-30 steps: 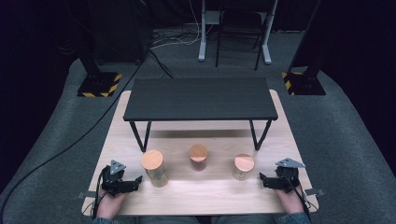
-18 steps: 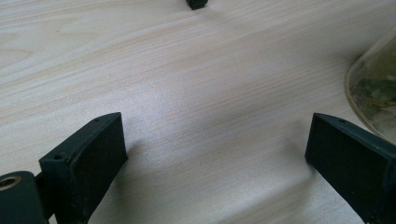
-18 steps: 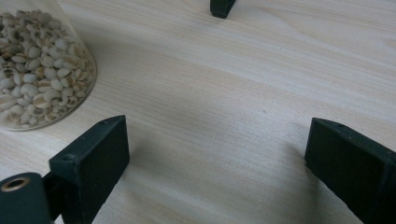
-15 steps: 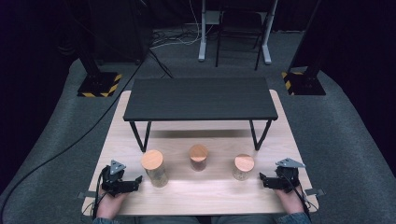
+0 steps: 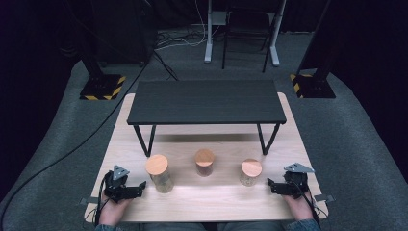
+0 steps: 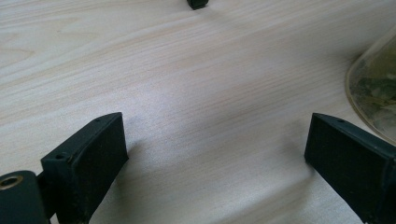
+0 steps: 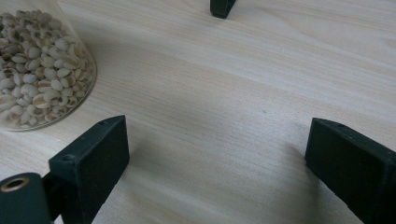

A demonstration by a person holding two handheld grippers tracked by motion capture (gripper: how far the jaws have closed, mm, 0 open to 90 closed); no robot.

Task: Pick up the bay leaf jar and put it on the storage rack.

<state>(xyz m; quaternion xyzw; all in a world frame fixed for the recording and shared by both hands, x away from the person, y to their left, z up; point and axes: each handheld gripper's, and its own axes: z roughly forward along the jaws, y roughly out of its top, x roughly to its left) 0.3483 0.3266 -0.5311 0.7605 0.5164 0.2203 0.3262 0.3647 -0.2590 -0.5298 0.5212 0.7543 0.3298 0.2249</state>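
Tongs [image 5: 141, 185] [image 5: 269, 185] unmoved since before; jaws apart

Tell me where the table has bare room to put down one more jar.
Free: the front strip of the table between the left gripper and right gripper, before the three jars. The shelf top is bare too. Crowded: the row of left jar, middle jar and right jar, with narrow gaps.
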